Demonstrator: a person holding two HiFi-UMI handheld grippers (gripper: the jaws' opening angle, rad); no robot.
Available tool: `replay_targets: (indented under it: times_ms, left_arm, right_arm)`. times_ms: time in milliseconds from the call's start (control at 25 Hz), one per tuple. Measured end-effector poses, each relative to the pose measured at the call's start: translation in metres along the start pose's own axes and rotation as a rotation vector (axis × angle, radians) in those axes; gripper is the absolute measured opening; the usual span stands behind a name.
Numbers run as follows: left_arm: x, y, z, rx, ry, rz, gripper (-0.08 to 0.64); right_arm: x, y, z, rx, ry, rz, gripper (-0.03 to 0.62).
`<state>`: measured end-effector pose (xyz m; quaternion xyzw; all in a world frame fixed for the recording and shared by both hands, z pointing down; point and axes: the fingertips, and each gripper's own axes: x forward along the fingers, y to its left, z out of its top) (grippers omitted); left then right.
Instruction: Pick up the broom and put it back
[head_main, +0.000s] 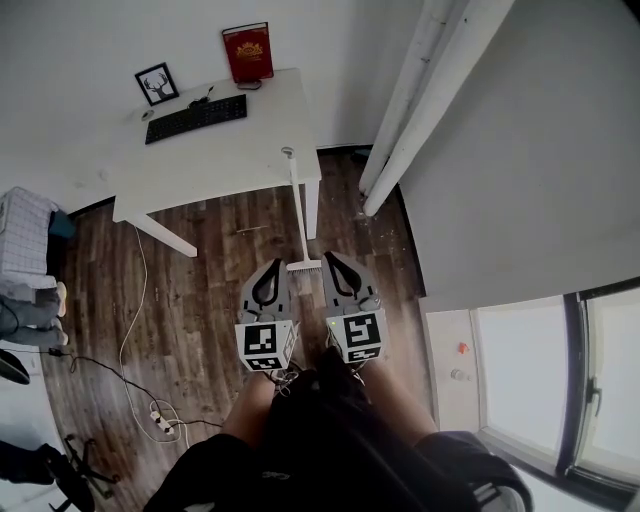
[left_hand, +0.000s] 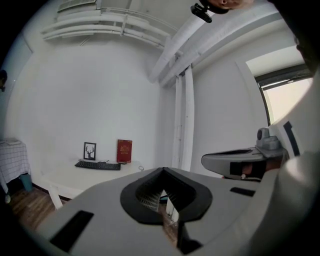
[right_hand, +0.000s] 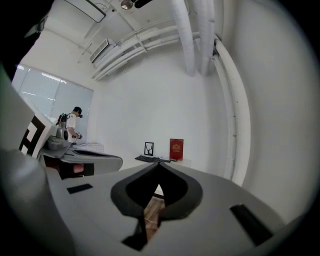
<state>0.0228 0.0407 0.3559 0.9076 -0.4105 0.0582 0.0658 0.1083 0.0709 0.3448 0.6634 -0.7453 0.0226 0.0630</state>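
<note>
The broom (head_main: 297, 212) has a thin white handle and a small white head on the wood floor, and its top leans by the desk's front corner. My left gripper (head_main: 274, 263) and right gripper (head_main: 333, 257) hang side by side just short of the broom head, one on each side of it. Both are shut with nothing held. In the left gripper view the jaws (left_hand: 163, 169) meet at the tips, and the pale ribbed broom head (left_hand: 148, 197) shows through the gap behind them. The right gripper's (right_hand: 158, 163) jaws also meet, with only floor visible behind them.
A white desk (head_main: 230, 160) stands ahead with a keyboard (head_main: 196, 117), a red book (head_main: 248, 52) and a framed picture (head_main: 157, 84). White pipes (head_main: 420, 100) run down the wall at right. Cables and a power strip (head_main: 160, 415) lie at lower left. A person (right_hand: 75, 122) stands far off.
</note>
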Motion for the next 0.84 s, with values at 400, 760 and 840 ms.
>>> replay_targets:
  times_ms: [400, 760, 840]
  left_arm:
    - [-0.014, 0.005, 0.009, -0.003, -0.034, -0.026, 0.000]
    - [-0.022, 0.011, 0.017, -0.010, -0.060, -0.054, 0.000]
    - [-0.027, 0.012, 0.017, -0.013, -0.060, -0.057, 0.000]
  right_arm:
    - [-0.007, 0.021, 0.014, -0.040, -0.027, -0.008, 0.021]
    - [-0.009, 0.035, 0.022, -0.073, -0.026, -0.024, 0.021]
    - [-0.010, 0.041, 0.023, -0.079, -0.022, -0.023, 0.021]
